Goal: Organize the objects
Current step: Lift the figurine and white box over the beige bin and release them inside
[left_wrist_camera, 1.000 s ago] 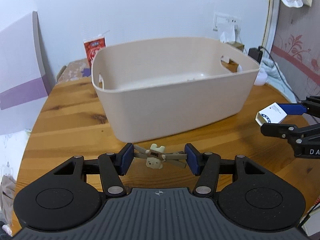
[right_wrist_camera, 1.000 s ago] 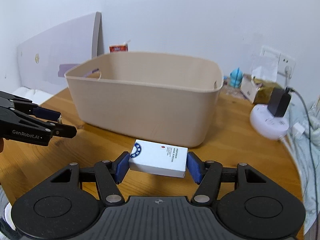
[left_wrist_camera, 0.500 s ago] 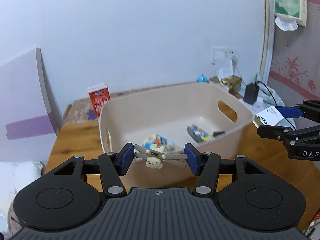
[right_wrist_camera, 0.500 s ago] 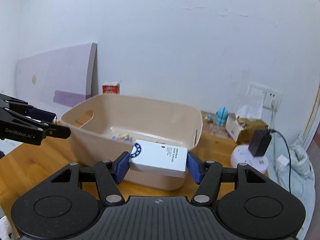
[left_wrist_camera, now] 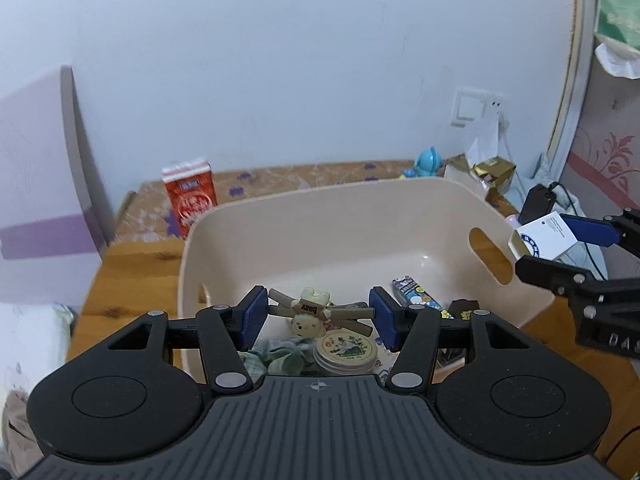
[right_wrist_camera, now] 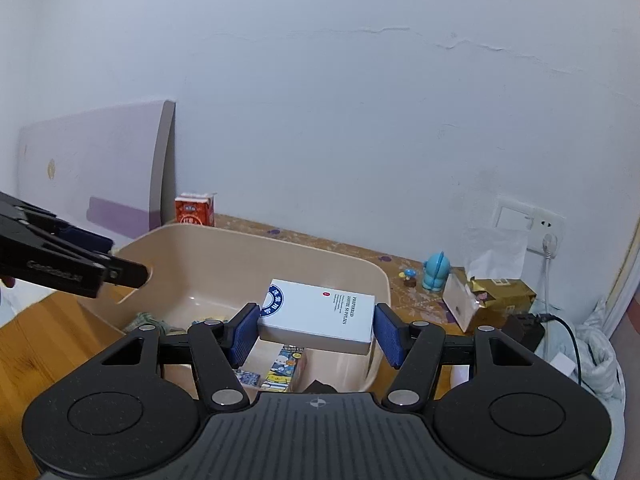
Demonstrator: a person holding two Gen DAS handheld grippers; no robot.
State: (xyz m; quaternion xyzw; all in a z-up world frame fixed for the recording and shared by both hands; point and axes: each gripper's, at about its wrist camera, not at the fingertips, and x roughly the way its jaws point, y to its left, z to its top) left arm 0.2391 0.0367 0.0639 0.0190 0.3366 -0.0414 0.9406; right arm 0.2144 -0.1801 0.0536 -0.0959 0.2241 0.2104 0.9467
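Left wrist view: left gripper [left_wrist_camera: 318, 314] fingers pinch a small bear hair clip [left_wrist_camera: 316, 312] above the beige bin [left_wrist_camera: 320, 216] on the wooden bench [left_wrist_camera: 132, 276]; a round tin [left_wrist_camera: 345, 351] and 1 snack packet [left_wrist_camera: 418, 298] lie inside.

Right wrist view: right gripper [right_wrist_camera: 316, 330] fingers clamp a white box [right_wrist_camera: 320, 316] over the bin's near rim, a red carton [right_wrist_camera: 195, 211] behind.

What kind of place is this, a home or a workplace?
Probably a room in a home. A wooden table stands against a plain white wall with a wall socket; a red drink carton, a small blue toy figure and a beige storage bin of small household items sit on it.
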